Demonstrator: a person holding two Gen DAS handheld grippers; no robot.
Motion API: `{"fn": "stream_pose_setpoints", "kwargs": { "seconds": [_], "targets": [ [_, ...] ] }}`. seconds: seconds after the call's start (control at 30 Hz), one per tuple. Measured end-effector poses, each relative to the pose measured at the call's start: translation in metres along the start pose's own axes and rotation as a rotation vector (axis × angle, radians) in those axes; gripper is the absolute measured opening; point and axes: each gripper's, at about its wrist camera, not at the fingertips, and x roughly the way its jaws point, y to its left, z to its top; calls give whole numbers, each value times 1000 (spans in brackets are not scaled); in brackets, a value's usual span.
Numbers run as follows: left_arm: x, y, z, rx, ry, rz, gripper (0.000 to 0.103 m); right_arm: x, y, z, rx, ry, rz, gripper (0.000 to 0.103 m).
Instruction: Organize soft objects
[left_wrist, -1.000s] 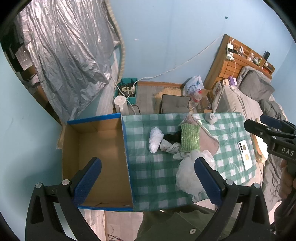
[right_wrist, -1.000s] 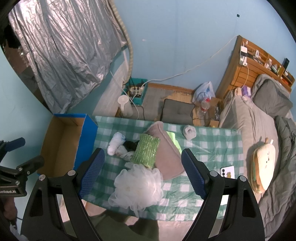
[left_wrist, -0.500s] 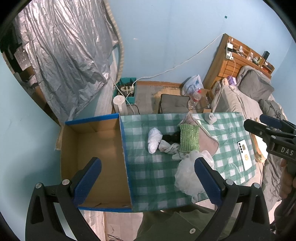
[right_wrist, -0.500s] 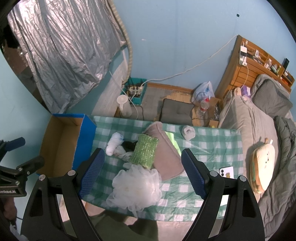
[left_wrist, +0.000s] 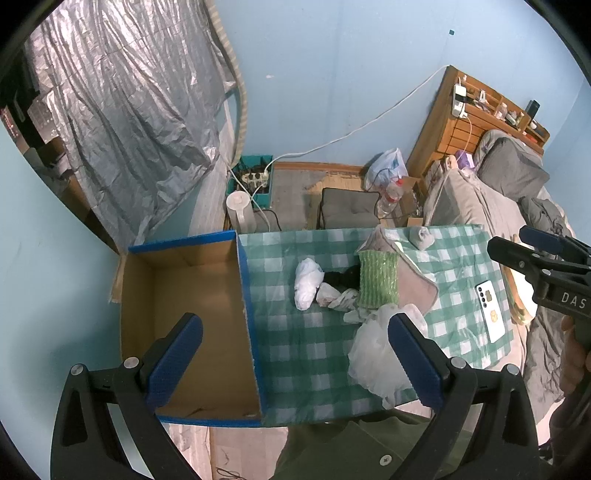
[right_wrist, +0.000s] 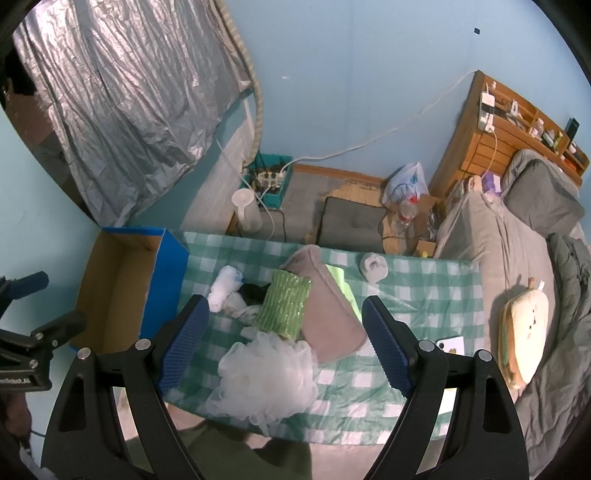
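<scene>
A green-checked table holds a pile of soft things: a white mesh puff at the near edge, a green bubble-wrap pad, a taupe pillow, white crumpled bags, a black cloth and a grey rolled sock. An open cardboard box with blue edges stands at the table's left end. My left gripper hovers high above the box edge, open and holding nothing. My right gripper hangs open above the puff.
A white phone lies on the table's right side. A bed with a plush toy lies to the right. Beyond the table sit a grey floor cushion, a white fan, a power strip crate and a silver tarp.
Both views have shifted very slightly; the table and objects sit a little further left in frame. Nothing was grasped or moved.
</scene>
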Motion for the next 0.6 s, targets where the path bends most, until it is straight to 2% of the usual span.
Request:
{"fn": "stream_pose_setpoints", "kwargs": {
  "seconds": [0.37, 0.6],
  "targets": [
    [7, -6, 2, -2, 10, -1, 101, 2, -1, 3, 0, 6, 1, 84],
    [31, -12, 21, 6, 42, 12, 101, 14, -17, 5, 0, 29, -2, 84]
  ]
}}
